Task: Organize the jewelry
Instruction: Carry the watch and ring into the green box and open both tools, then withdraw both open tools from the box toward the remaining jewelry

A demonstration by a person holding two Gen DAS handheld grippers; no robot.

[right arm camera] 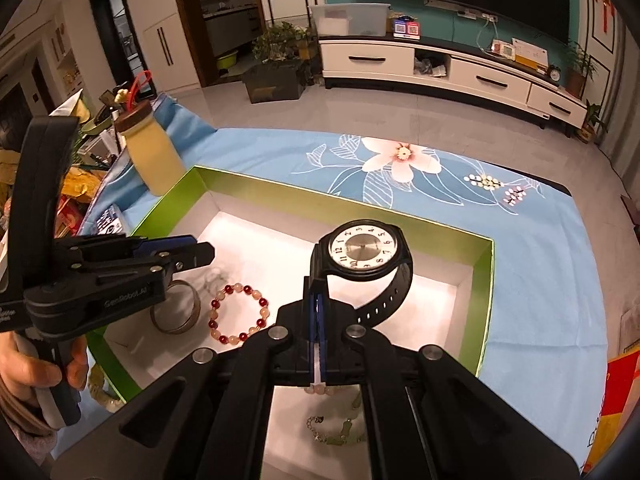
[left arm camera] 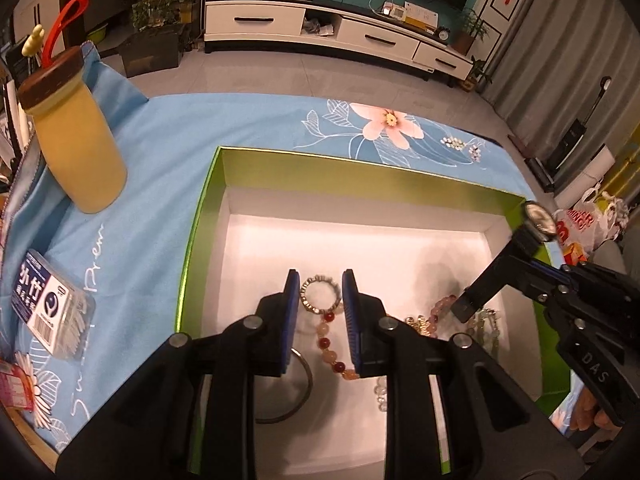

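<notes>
A green box [left arm camera: 200, 216] with a white floor lies on the blue cloth; it also shows in the right wrist view [right arm camera: 486, 280]. My left gripper [left arm camera: 321, 286] is open and empty above a red and peach bead bracelet [left arm camera: 330, 340] and a small silver bead ring [left arm camera: 320, 294]. My right gripper [right arm camera: 318, 300] is shut on the strap of a black wristwatch [right arm camera: 362, 250] and holds it above the box. The bead bracelet [right arm camera: 240, 312], a metal bangle [right arm camera: 176, 308] and pale bracelets [right arm camera: 340, 428] lie in the box.
A yellow jar with a brown lid [left arm camera: 76, 144] stands on the cloth left of the box. A clear packet of toothpicks [left arm camera: 52, 304] lies at the left edge. A flower print [right arm camera: 400, 160] marks the cloth behind the box. A TV cabinet [right arm camera: 440, 68] is across the floor.
</notes>
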